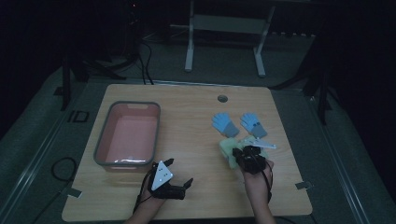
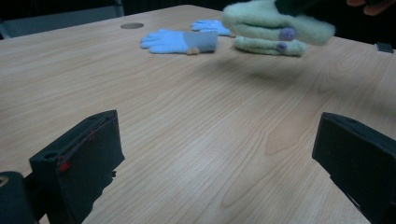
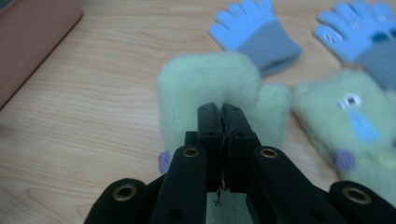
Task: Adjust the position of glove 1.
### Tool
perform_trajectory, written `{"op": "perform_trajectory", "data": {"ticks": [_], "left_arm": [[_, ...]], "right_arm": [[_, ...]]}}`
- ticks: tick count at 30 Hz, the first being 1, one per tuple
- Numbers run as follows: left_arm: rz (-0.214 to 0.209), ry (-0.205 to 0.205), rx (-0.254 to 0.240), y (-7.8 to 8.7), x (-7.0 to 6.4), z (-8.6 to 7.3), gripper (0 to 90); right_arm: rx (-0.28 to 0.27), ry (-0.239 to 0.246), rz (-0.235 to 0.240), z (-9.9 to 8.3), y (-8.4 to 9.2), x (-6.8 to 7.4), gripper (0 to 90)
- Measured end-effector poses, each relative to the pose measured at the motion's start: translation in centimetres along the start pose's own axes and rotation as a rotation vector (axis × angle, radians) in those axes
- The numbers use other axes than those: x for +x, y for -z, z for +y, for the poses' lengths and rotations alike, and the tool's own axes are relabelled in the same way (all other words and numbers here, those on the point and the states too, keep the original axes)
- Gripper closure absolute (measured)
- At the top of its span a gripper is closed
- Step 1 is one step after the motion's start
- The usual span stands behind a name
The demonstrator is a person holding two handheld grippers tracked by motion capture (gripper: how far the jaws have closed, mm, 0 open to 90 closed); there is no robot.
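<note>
table point(image 1: 196, 186) | tub point(image 1: 103, 135): on table, left half | two gloves point(image 1: 225, 124) point(image 1: 253, 124): side by side, right half, far side | two mittens: just before the gloves, one point(image 3: 208, 93) lifted in right gripper point(image 3: 223, 112), other point(image 3: 359, 126) flat to its right | left gripper point(image 1: 180, 175): near edge, before tub

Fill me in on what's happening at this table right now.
A person works with a gripper in each hand. The right gripper has its fingers shut on a pale green mitten, holding it just above the wooden table. A second green mitten lies beside it, and two blue gloves lie just beyond. The left gripper sits open and empty near the front edge. A pink bin stands at the left with nothing in it.
</note>
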State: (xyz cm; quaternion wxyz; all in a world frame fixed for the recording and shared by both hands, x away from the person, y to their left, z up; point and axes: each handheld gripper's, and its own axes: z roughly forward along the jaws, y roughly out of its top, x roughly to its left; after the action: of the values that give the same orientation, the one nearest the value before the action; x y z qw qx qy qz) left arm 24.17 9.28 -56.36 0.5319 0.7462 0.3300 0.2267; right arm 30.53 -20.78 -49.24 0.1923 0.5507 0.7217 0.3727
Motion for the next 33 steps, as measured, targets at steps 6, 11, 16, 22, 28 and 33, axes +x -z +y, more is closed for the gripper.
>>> {"op": "perform_trajectory", "data": {"ticks": [6, 11, 16, 22, 28, 33], "left_arm": [[0.001, -0.002, 0.0, -0.1, 0.0, 0.0, 1.7], [0.001, -0.007, -0.003, -0.1, 0.0, 0.0, 1.7], [-0.004, -0.003, 0.001, -0.1, 0.0, 0.0, 1.7], [-0.007, -0.006, 0.001, -0.1, 0.0, 0.0, 1.7], [-0.009, -0.007, 0.005, -0.1, 0.0, 0.1, 1.7], [-0.007, -0.009, 0.003, -0.1, 0.0, 0.0, 1.7]], "right_arm": [[0.009, -0.053, -0.028, -2.1, -0.2, 0.2, 87.7], [0.02, -0.06, -0.071, -3.5, -1.3, 0.4, 87.6], [0.031, -0.068, -0.103, -4.3, -2.5, 0.3, 87.3], [0.027, -0.065, -0.106, -4.9, -3.1, 0.5, 84.3], [0.013, -0.026, -0.053, -3.8, -2.1, 0.7, 71.9], [0.023, 0.041, -0.001, -1.9, -1.1, -0.1, 64.5]]}}
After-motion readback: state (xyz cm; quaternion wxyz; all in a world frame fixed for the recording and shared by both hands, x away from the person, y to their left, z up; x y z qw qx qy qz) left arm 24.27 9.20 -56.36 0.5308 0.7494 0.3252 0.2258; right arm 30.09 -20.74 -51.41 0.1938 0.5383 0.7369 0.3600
